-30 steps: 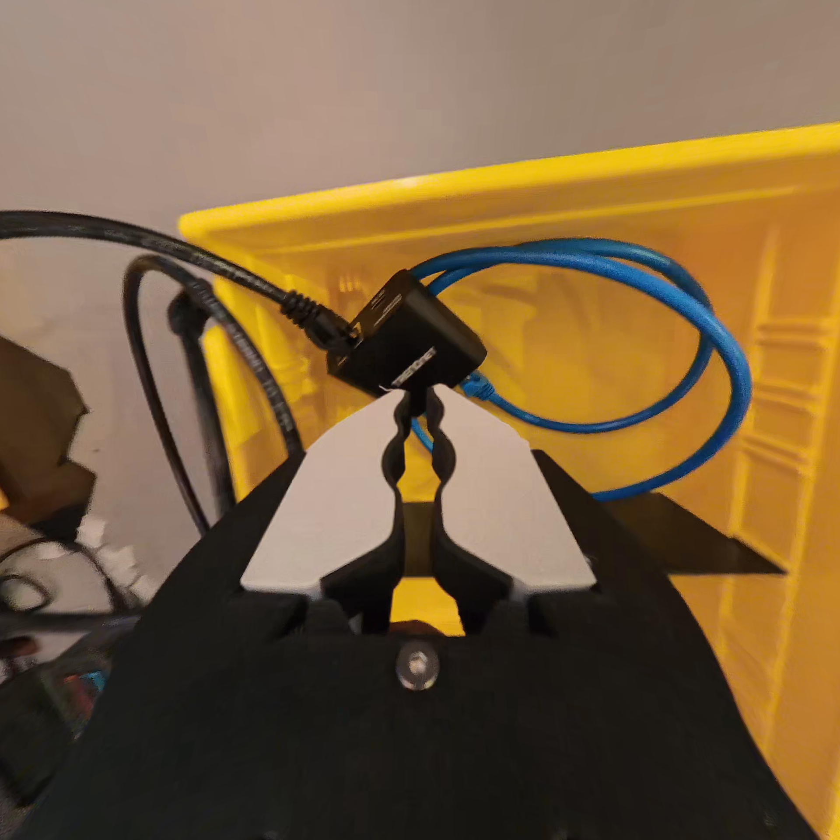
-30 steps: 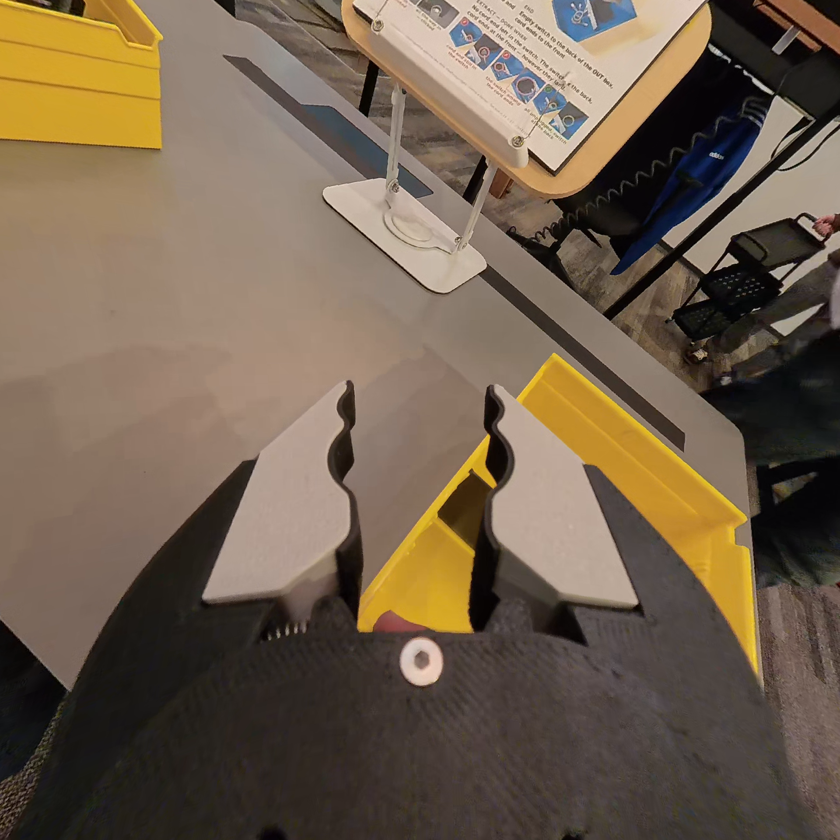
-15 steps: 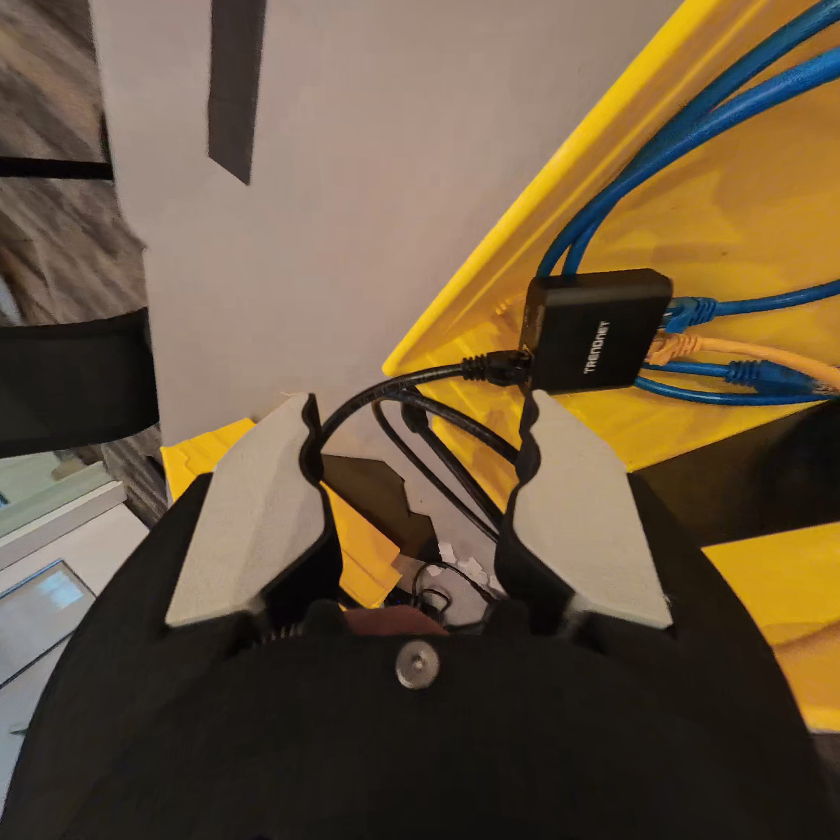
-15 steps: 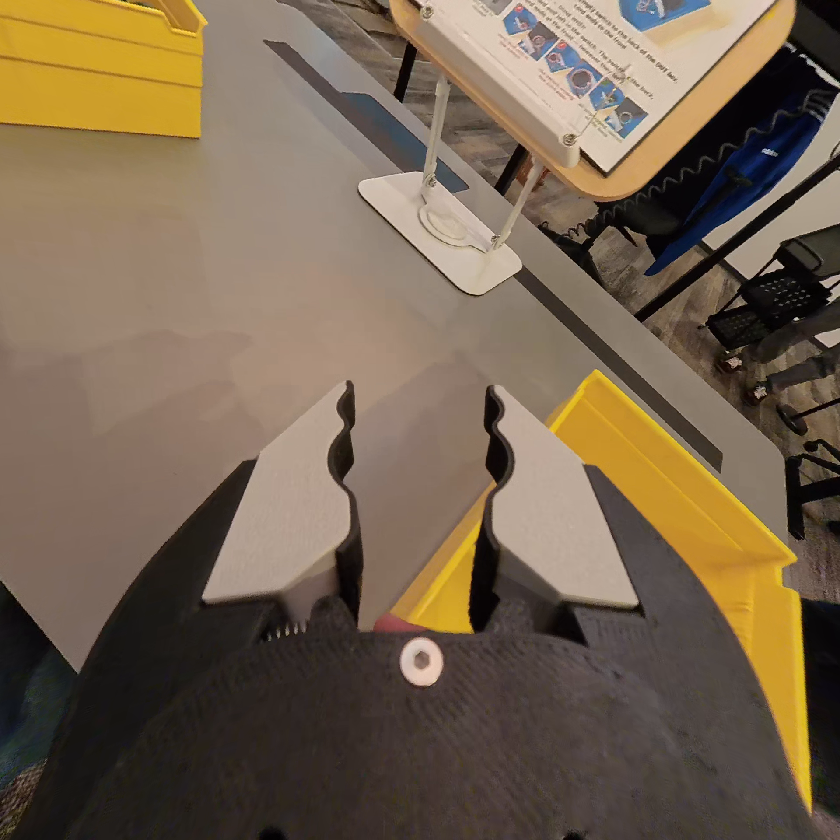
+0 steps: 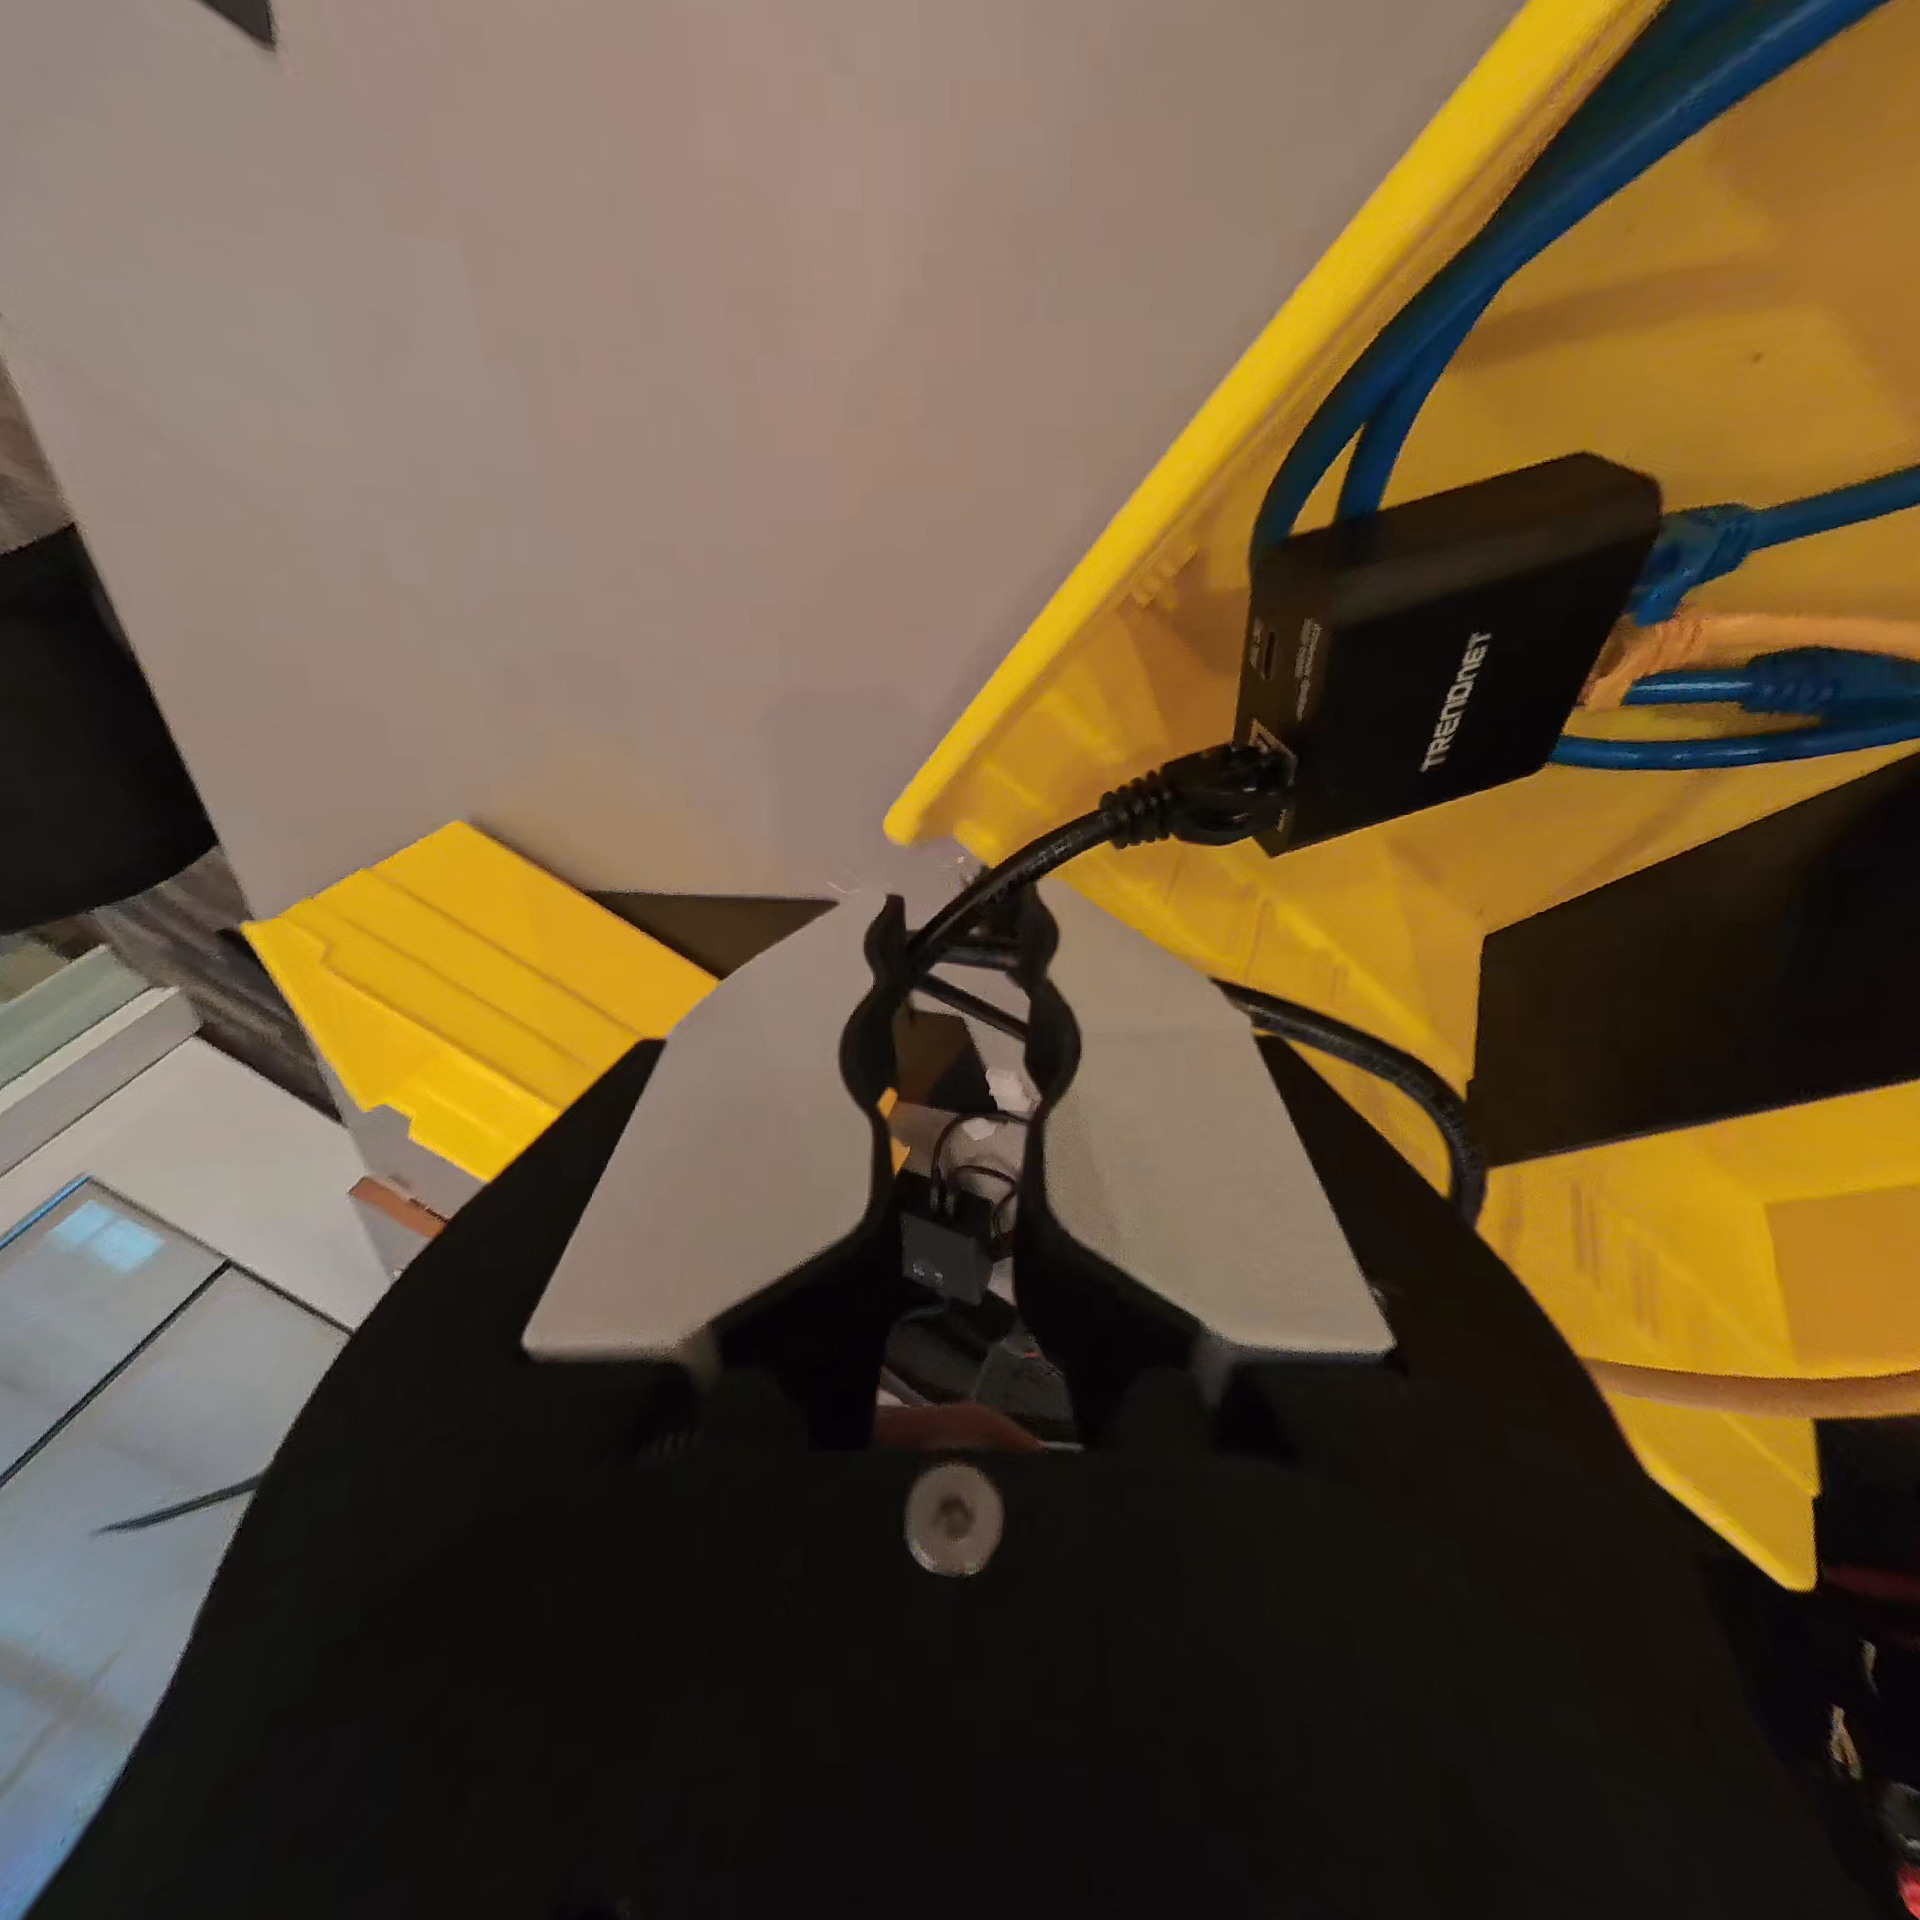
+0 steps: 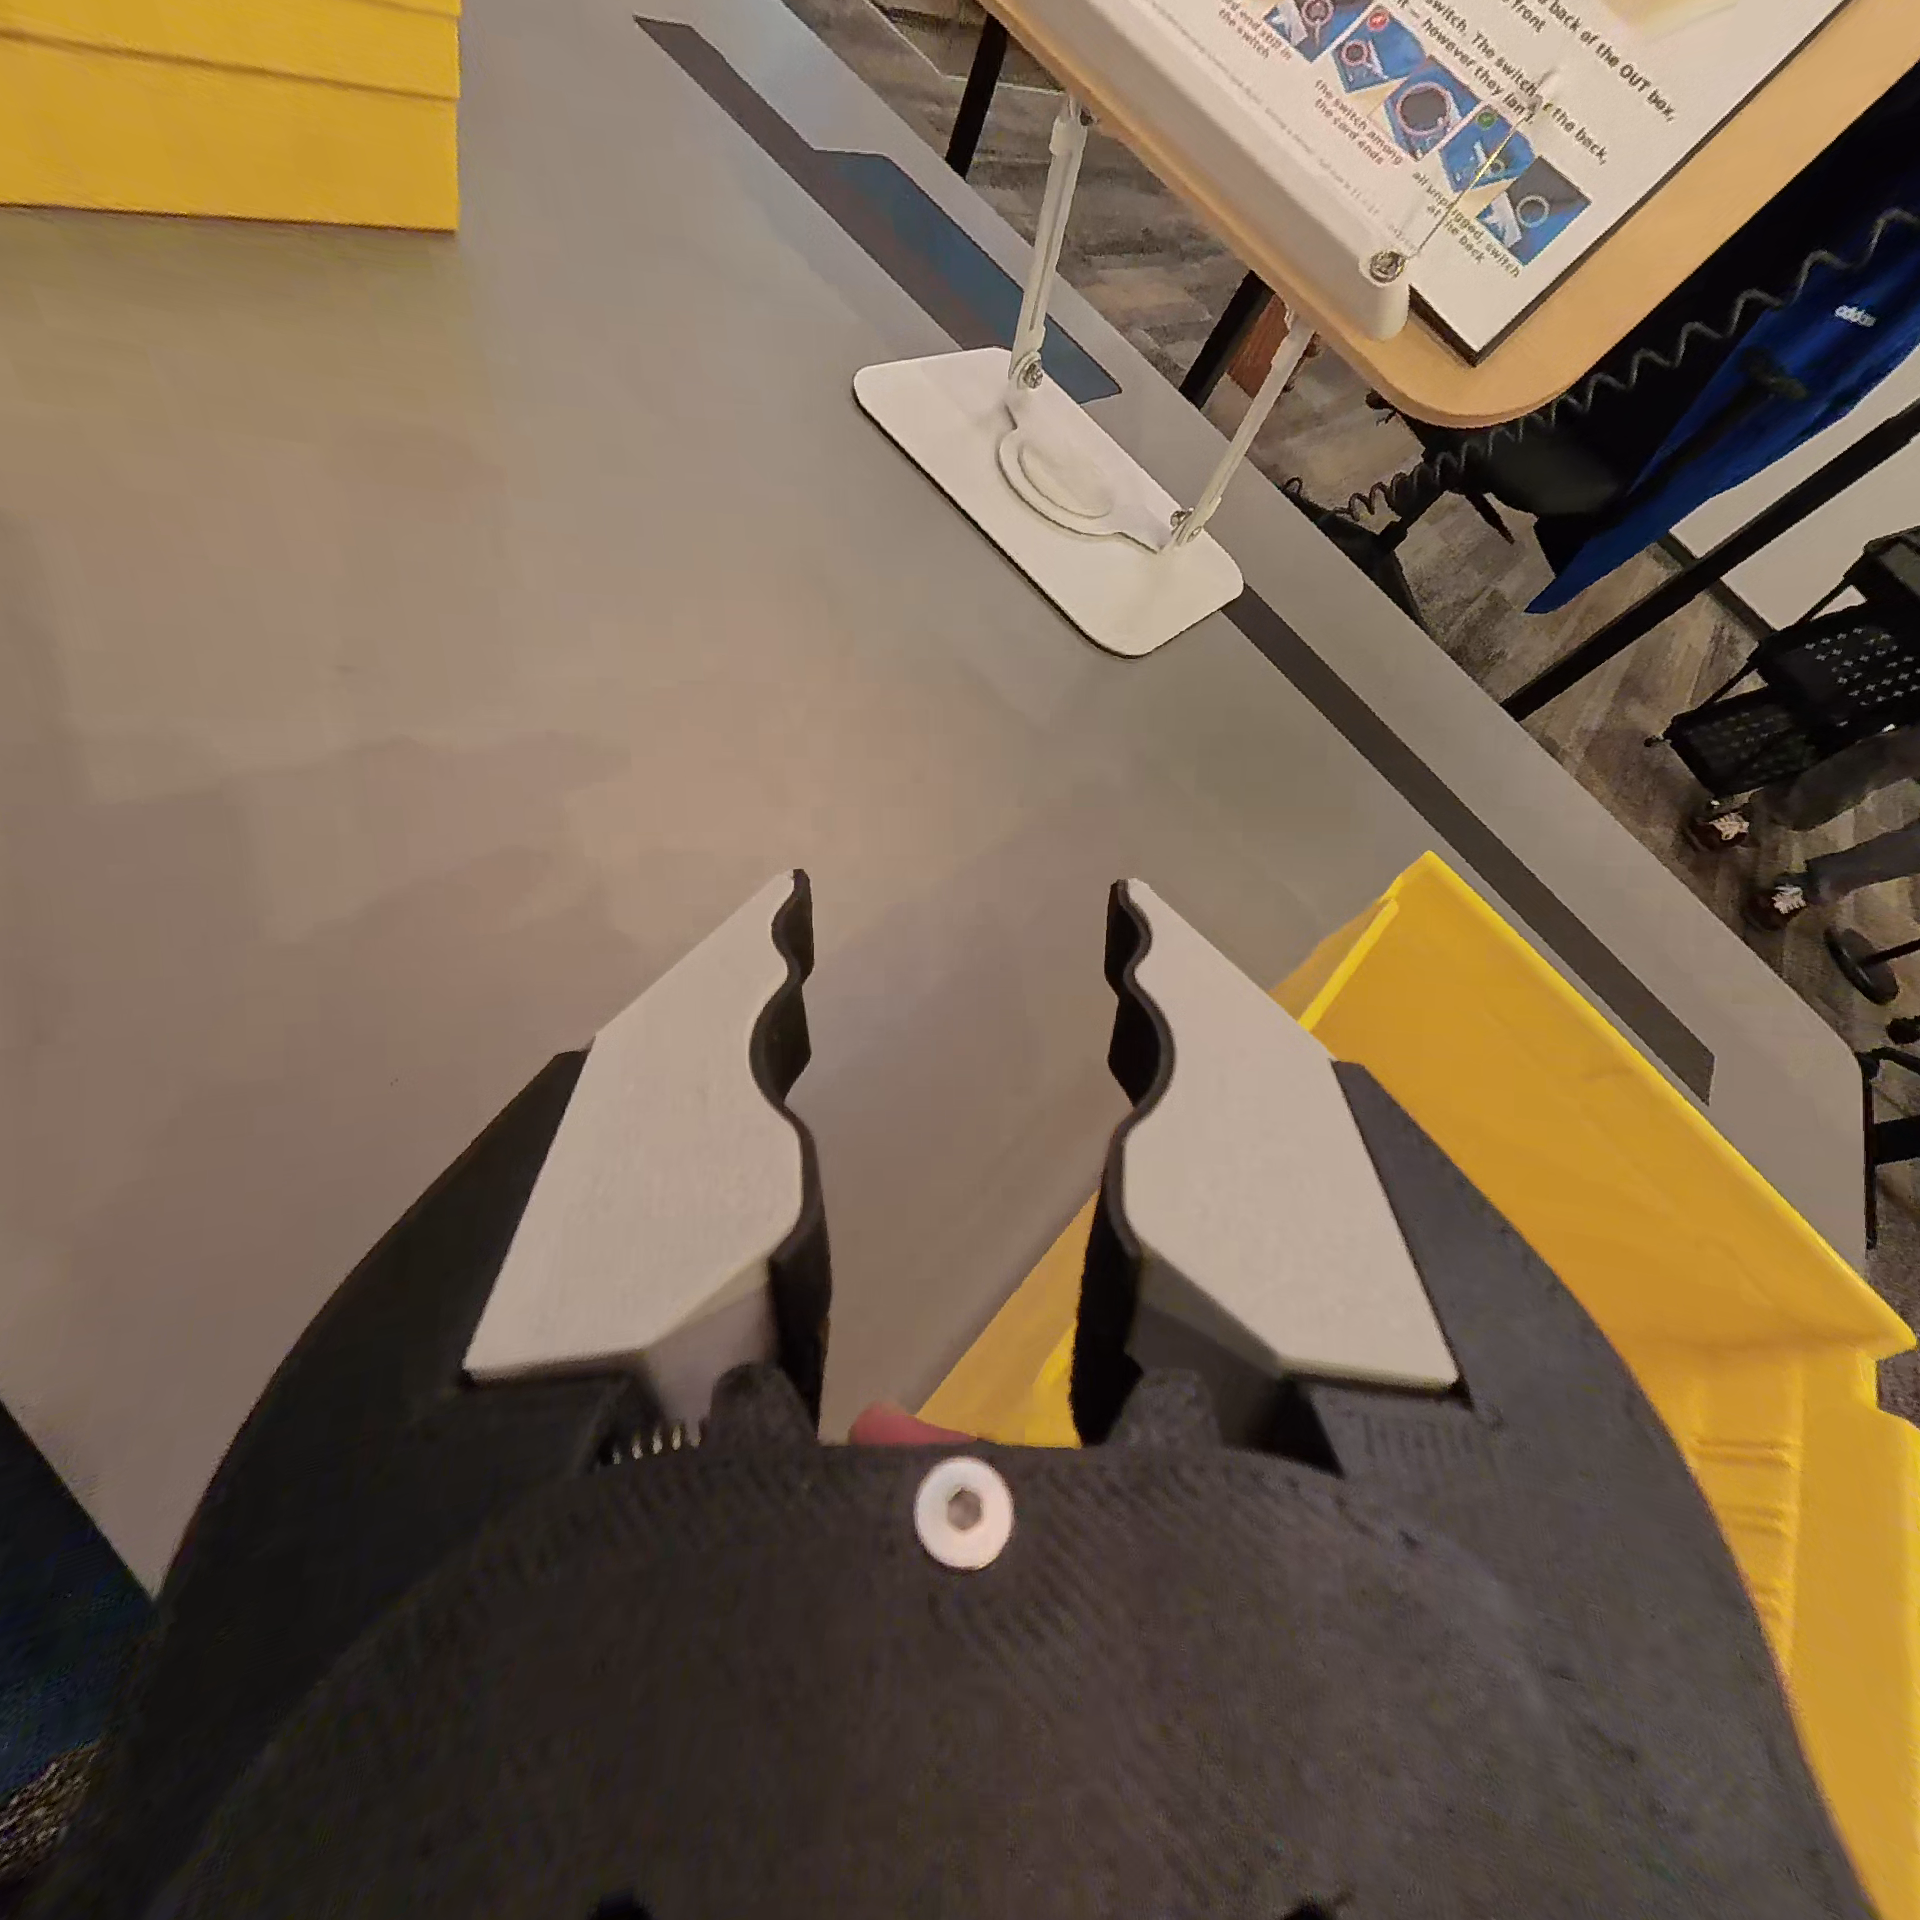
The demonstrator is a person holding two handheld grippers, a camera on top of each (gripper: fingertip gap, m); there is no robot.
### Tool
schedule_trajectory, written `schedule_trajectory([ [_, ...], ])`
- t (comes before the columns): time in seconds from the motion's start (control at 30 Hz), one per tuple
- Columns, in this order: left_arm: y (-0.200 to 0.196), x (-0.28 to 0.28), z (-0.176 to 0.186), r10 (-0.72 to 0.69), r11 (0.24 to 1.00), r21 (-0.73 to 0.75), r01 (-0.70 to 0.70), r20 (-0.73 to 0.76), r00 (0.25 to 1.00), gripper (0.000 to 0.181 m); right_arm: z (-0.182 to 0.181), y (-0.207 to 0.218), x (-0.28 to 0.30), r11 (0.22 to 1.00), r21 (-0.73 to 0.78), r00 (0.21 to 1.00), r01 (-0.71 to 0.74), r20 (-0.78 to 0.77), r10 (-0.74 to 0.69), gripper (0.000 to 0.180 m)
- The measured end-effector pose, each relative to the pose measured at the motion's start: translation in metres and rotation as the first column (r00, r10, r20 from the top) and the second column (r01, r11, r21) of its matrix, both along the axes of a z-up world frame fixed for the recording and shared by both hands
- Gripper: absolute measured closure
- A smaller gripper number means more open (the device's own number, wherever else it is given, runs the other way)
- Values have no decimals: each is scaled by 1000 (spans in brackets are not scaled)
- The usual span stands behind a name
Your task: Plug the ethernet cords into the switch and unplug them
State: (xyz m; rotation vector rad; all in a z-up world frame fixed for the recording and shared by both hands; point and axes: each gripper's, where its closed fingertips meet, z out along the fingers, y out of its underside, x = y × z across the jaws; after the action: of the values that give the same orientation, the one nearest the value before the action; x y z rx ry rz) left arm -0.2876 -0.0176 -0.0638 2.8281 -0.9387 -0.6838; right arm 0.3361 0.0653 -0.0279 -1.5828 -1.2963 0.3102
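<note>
left gripper (image 5: 961, 920) nipped shut on black cord (image 5: 1049, 862) near plug, likely to pull it from switch (image 5: 1455, 649) in bin (image 5: 1195, 499). right gripper (image 6: 958, 904) half open, empty, idle over table (image 6: 520, 623).

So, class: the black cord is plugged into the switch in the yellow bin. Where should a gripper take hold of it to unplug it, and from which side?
Probably at the black cord's ribbed plug boot, right where it enters the switch. Approach from the bin's open corner, in line with the cord, since the blue and orange cords crowd the opposite side. The left gripper is closed on the cord farther back, so a pull there would only strain it.
</note>
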Motion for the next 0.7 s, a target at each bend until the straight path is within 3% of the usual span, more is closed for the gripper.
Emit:
schedule_trajectory([
  [0.23,-20,0,35,22,993,113,-21,-9,1000,166,3,-3,-2,1000,23,1000,-13,6,12,124],
  [0.47,-28,25,54,-65,977,203,61,15,998,168,6,-9,-9,999,39,999,-32,12,32,124],
  [0.63,-49,37,40,-103,988,113,104,-12,995,167,9,-12,-13,998,49,999,-40,5,39,125],
  [0.7,-50,48,27,-111,987,127,101,68,992,161,8,-13,-14,998,50,999,-41,6,40,125],
])
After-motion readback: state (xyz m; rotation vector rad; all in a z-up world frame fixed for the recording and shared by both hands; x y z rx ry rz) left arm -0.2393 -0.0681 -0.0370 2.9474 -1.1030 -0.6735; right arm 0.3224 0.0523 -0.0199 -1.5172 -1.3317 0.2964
